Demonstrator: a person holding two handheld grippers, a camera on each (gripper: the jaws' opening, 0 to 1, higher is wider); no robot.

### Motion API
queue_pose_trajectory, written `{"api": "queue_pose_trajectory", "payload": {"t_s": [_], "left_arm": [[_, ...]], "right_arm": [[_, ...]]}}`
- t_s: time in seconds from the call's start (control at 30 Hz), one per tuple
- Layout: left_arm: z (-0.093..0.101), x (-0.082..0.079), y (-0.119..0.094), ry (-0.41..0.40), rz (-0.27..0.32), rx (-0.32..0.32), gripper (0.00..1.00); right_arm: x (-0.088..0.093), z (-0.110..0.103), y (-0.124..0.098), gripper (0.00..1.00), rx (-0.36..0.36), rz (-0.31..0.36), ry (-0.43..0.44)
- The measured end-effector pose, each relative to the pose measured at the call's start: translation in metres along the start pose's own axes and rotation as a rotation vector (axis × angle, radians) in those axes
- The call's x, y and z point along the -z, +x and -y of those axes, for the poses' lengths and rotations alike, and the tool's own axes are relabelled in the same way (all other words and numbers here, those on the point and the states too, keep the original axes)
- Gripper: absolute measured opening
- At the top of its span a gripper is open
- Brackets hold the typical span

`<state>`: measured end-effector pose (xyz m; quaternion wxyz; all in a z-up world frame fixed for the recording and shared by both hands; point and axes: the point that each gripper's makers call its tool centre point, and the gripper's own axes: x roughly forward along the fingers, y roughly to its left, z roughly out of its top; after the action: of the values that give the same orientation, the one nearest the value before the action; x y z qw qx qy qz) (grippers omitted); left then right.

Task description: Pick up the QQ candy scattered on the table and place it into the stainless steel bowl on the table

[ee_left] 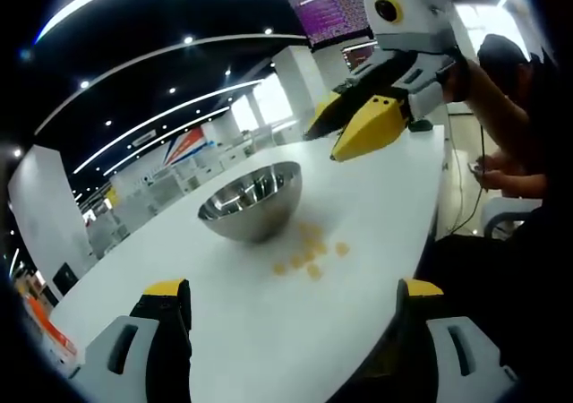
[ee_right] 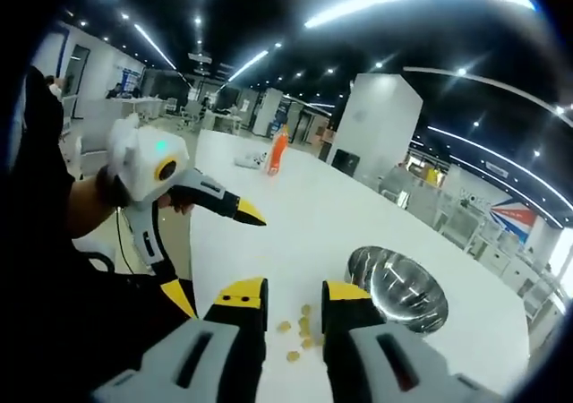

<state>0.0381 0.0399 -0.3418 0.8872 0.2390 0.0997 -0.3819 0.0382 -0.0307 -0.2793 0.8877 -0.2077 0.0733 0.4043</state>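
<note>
While the candies (ee_right: pixel 302 335) lie scattered on the white worktop (ee_right: pixel 295 206) just left of the steel bowl (ee_right: pixel 397 285), the right gripper (ee_right: pixel 295 303) hangs directly above them, fingers narrowly parted and empty, clearly the nearer one. The left gripper (ee_left: pixel 291 295) holds back, fingers spread wide.

Desk (ee_left: pixel 376 197): plain white, no pattern. Stainless steel bowl (ee_left: pixel 251 201): mirror-silver, darker grey reflections inside. QQ candy (ee_left: pixel 309 255): pale yellow-orange pieces, unmarked. Left tongs (ee_left: pixel 295 309): black jaws, yellow tips, light grey housings below. Right tongs (ee_right: pixel 294 309): same scheme, black with yellow tips, grey housings. Right tongs' body, seen in left gripper view: white, yellow ring round lens, yellow and black jaws. Bottle (ee_right: pixel 277 152) at far end of desk: orange. Person's sleeve (ee_right: pixel 45 152): black. Ceiling: dark, white light strips.
</note>
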Motion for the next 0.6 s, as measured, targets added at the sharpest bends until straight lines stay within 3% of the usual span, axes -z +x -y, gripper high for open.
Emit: {"api": "queue_pose_trajectory", "payload": {"t_s": [0.6], "left_arm": [[-0.003,-0.002,-0.004,-0.009,0.011,-0.007,0.95]], "right_arm": [[0.073,-0.004,0.027,0.22,0.011,-0.119,0.104]]}}
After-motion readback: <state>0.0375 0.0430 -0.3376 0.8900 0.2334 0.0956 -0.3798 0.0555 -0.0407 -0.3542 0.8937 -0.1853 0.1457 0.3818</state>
